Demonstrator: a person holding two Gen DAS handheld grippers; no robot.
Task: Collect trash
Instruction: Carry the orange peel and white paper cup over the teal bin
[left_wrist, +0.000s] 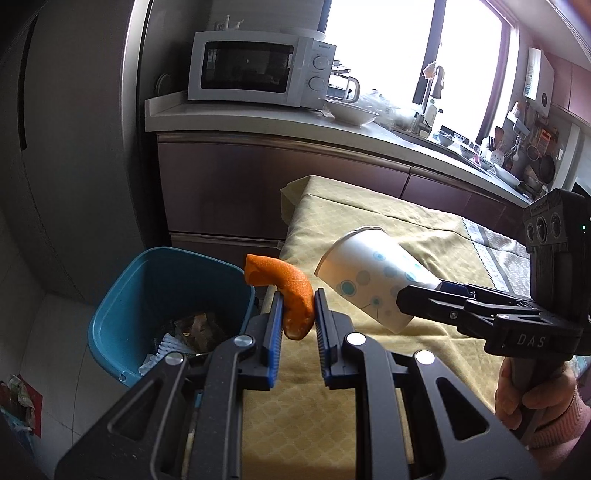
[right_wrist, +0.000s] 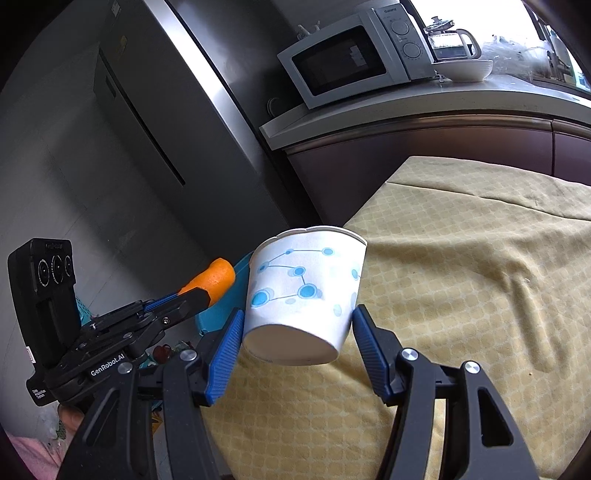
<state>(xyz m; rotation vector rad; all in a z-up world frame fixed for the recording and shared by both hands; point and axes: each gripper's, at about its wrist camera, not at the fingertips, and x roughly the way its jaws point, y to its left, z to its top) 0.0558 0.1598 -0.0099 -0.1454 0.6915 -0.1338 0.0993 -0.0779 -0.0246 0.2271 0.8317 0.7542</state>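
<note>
Peel (left_wrist: 291, 295), orange and curved, pinched between the blue pads of the left gripper (left_wrist: 298, 314), lower end in the grip and upper end arching left toward the bin (left_wrist: 110, 306). Held in the air at the table's left edge, just beside the bin's rim, not over the middle of it. Seen from the right wrist view as an orange tip (right_wrist: 218, 277) poking out past the left gripper's fingers (right_wrist: 184, 297).

Cup (right_wrist: 304, 291), white paper with blue dots and lines, clamped at its base between the right gripper's (right_wrist: 297, 332) blue pads, tilted with its mouth pointing away and up. From the left wrist view, lying nearly sideways in the air above the table (left_wrist: 424, 236), mouth toward the bin, base in the right gripper (left_wrist: 421, 295). Peel and cup close together, not touching.

Bin blue, on the floor against the table's left side, with crumpled wrappers and white paper inside. Table covered by a yellow patterned cloth. Behind it, brown cabinets under a pale counter (left_wrist: 258, 118) carrying a white microwave (left_wrist: 258, 70), a white bowl (left_wrist: 351, 110) and a glass kettle (right_wrist: 452, 40). Tall grey fridge (right_wrist: 177, 110) at the left.
</note>
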